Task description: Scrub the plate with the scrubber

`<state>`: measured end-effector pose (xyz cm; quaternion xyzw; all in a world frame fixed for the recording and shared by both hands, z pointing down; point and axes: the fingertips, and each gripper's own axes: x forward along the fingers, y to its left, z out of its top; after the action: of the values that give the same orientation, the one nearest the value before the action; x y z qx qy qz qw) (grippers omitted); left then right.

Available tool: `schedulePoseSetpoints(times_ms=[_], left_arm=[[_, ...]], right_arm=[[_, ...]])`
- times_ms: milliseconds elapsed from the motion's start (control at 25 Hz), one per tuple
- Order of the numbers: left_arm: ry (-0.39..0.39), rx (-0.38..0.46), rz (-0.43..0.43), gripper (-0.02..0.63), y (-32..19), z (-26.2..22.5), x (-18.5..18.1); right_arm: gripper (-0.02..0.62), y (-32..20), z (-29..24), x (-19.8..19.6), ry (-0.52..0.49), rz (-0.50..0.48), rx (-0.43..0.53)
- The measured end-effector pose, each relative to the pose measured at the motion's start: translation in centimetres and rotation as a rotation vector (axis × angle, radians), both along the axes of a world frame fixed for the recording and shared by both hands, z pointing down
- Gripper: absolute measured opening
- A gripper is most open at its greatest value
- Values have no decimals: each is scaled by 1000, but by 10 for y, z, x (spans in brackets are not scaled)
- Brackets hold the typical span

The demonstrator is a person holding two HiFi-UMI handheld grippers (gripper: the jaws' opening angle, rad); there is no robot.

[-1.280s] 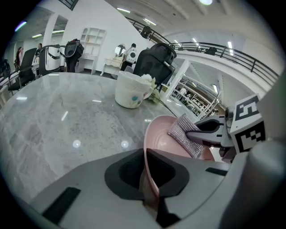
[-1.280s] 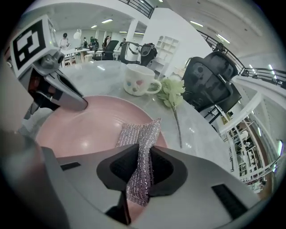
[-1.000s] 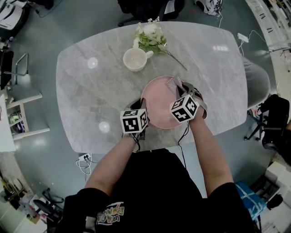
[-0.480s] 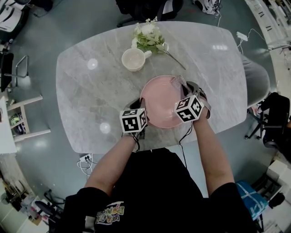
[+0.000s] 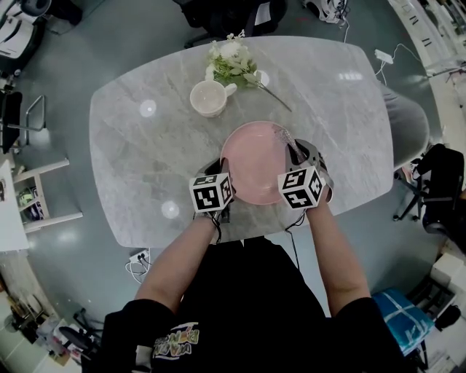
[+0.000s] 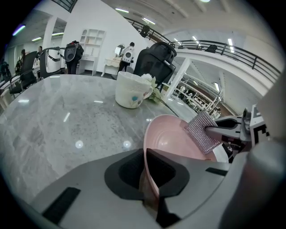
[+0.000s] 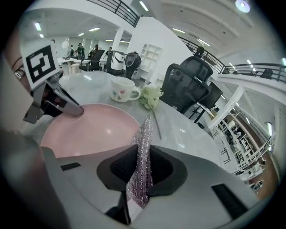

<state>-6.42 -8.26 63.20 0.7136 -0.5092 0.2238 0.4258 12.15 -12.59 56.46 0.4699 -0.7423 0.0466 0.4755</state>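
While left gripper (image 6: 147,176) pinches one plate (image 6: 172,138) | right gripper (image 7: 139,176): one scrubber (image 7: 144,134)

Large open-plan office or lab hall, not home. Polished grey floor (image 5: 73,65) all round oval marble table (image 5: 145,160). Black high-backed office chair (image 7: 190,87) just beyond table. Upper-level walkway with dark railing (image 6: 237,47) curves overhead. White column (image 7: 117,42), white open shelf unit (image 6: 94,38) against far wall. Long strip lights (image 7: 144,6) on high white ceiling. Several people (image 7: 80,49) stand among desks and equipment in background. White power strip (image 5: 383,56) with cable lies on floor near table.
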Motion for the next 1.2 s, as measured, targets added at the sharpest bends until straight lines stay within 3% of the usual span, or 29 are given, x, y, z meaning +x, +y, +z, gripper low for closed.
schedulePoseSetpoints(times_ms=[400,640,920,1200], left_arm=[[-5,-2,-7,32,0,0,1],[-3,-3,-15,31,-1,0,1],[-4,-2,-17,32,0,0,0],[-4,0,-13,32,-1,0,0]], right_arm=[[77,50,8,-69,-321,0,-182],[77,76,21,-107,-432,-17,-291],[77,80,31,-109,-291,-99,-268],[78,66,42,-72,-144,-111,-208]])
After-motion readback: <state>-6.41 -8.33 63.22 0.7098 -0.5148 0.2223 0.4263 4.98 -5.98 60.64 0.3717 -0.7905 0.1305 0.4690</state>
